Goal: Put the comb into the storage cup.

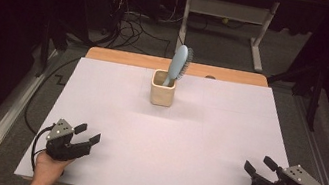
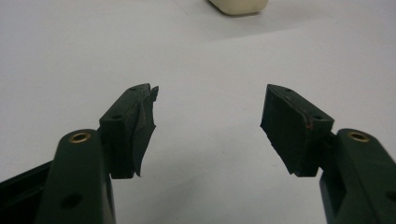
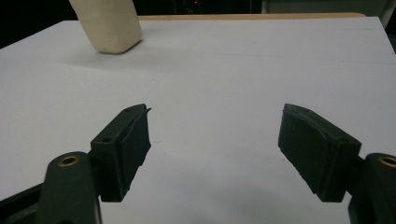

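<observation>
High view: left gripper (image 1: 87, 133) and right gripper (image 1: 258, 165) parked at near corners of desk (image 1: 98, 112), both spread, nothing between jaws. Blue hairbrush (image 1: 178, 64) upright, handle down in cream cup (image 1: 162, 91), well ahead of both, roughly midway between.

Left gripper view: jaws wide apart, cup base (image 2: 238, 5) far ahead, slightly right.

Right gripper view: jaws spread, empty; cup (image 3: 109, 25) far ahead, left.

Judged step: start position, no reach begun. Next move likely needs a forward reach and a pinch on brush head above cup rim.
</observation>
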`<state>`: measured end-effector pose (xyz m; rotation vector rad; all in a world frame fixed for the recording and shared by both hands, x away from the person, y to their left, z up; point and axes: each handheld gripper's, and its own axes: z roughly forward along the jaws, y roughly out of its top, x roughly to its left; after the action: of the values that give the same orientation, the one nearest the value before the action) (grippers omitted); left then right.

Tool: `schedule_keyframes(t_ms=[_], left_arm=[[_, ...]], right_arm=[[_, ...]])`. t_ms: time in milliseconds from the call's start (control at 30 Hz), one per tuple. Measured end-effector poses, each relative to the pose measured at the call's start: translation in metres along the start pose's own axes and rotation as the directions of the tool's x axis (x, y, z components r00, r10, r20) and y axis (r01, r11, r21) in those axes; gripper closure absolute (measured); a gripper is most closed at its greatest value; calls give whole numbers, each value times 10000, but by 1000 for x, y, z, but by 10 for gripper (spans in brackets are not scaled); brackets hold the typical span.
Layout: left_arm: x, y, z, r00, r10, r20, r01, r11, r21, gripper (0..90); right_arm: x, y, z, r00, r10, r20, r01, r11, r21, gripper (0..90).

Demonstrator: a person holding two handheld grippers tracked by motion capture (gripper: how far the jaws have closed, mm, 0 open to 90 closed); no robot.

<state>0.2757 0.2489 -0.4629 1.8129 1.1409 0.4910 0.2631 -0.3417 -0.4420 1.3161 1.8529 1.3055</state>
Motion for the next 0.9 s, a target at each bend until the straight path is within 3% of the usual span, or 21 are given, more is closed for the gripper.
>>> schedule_keyframes(t_ms=[900], left_arm=[[1, 0, 0, 10000, -63, -30, 63, 10000, 3, 349]], right_arm=[[-3, -14, 7, 9995, 152, 268, -154, 9999, 74, 251]])
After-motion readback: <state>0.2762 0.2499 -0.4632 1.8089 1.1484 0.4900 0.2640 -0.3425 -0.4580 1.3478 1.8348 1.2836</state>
